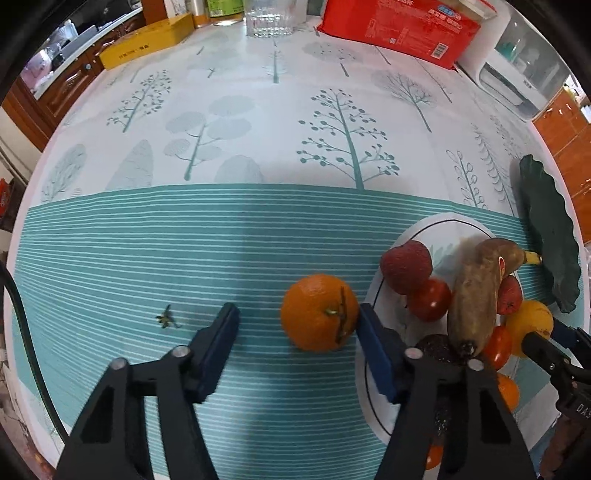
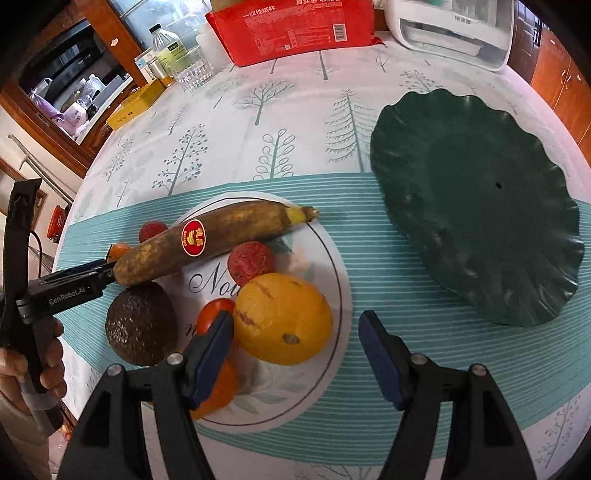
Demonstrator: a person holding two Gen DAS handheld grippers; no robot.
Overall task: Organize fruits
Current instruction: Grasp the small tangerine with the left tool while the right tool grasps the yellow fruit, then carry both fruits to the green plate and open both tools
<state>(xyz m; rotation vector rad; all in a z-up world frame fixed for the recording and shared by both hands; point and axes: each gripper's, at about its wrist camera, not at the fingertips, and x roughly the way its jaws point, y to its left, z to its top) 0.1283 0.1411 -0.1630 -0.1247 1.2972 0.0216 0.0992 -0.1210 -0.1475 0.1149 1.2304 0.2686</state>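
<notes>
A white plate point(image 2: 328, 258) holds a brown banana point(image 2: 207, 240), an avocado point(image 2: 142, 323), a large orange fruit point(image 2: 282, 317), lychees point(image 2: 251, 262), tomatoes point(image 2: 214, 314) and a small orange point(image 2: 221, 387). A tangerine point(image 1: 319, 312) lies on the cloth left of the plate point(image 1: 424, 229). My left gripper point(image 1: 297, 332) is open around the tangerine, its right finger touching it. My right gripper point(image 2: 295, 339) is open with the large orange fruit between its fingers. A dark green leaf-shaped dish point(image 2: 476, 206) lies empty to the right.
A red package point(image 2: 295, 29), a glass point(image 2: 192, 72), a yellow box point(image 2: 133, 105) and a white appliance point(image 2: 454, 33) stand at the table's far edge. A small stem scrap point(image 1: 166, 318) lies on the striped cloth.
</notes>
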